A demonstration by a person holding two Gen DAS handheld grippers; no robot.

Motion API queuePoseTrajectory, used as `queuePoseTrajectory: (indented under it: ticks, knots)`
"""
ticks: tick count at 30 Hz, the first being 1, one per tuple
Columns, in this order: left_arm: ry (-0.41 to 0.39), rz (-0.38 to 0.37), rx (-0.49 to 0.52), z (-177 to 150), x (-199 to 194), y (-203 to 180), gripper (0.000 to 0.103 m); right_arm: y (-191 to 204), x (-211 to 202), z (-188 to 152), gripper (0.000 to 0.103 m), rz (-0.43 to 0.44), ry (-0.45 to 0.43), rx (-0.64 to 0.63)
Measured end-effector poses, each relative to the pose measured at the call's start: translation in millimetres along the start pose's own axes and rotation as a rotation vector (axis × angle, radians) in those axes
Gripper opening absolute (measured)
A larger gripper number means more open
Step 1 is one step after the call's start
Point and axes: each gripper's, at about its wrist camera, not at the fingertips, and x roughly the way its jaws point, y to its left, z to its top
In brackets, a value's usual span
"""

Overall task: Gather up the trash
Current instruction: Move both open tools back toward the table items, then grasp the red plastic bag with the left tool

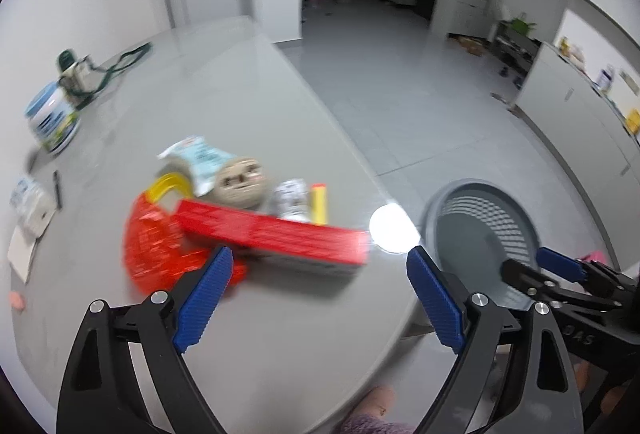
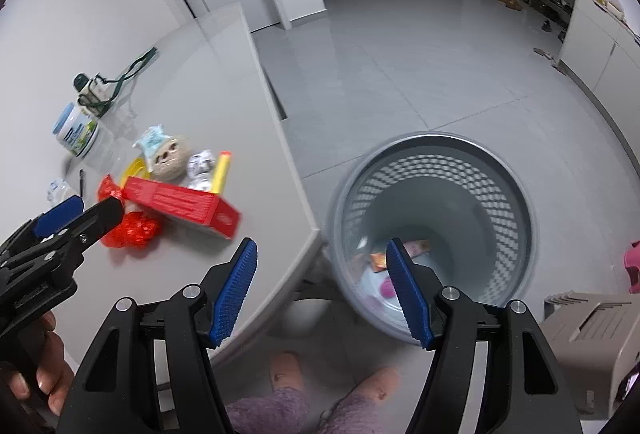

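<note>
Both tongs are released and grasp nothing. Your left tongs point(image 1: 320, 260) stand wide apart above the near edge of the grey tabletop point(image 1: 248, 81), their blue pads point(image 1: 206, 298) framing the long red carton point(image 1: 272, 236) that lies just beyond them. Your right tongs point(image 2: 320, 254) gape over the gap between the tabletop's corner and the grey mesh wastebasket point(image 2: 434, 230) standing on the tiled floor point(image 2: 400, 65) beside it.

Your trash sits in one cluster on the tabletop. The red carton lies flat, one end resting on a crumpled red mesh bag point(image 1: 154, 246). Just behind it are a yellow ring point(image 1: 170, 185), a pale blue-and-white packet point(image 1: 200, 157), a round beige ball with a face on it point(image 1: 240, 181), a crumpled white wrapper point(image 1: 290, 199) and a yellow tube point(image 1: 319, 203). Some wrappers point(image 2: 404, 254) already lie at the bottom of the wastebasket, blurred.

Well apart, towards the wall, stand a blue-and-white tub point(image 1: 50, 117) and a green-capped bottle with a strap point(image 1: 76, 71). Your feet in purple slippers point(image 2: 280, 402) show below the tabletop's edge.
</note>
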Motion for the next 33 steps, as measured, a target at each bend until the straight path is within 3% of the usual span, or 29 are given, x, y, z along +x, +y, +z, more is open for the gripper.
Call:
queuePoseTrajectory:
  ticks: [11,16,33]
  knots:
    - [0.036,0.124,-0.132,-20,10,95,0.087,57,14,-7,0.064,0.009,0.036,-0.047]
    - [0.068,0.132,-0.189,-26,24,126,0.087,71,17,-12,0.064,0.002,0.052,-0.059]
    - [0.095,0.12,-0.247,-30,80,166,0.087,87,22,-23,0.064,-0.063,0.098,-0.055]
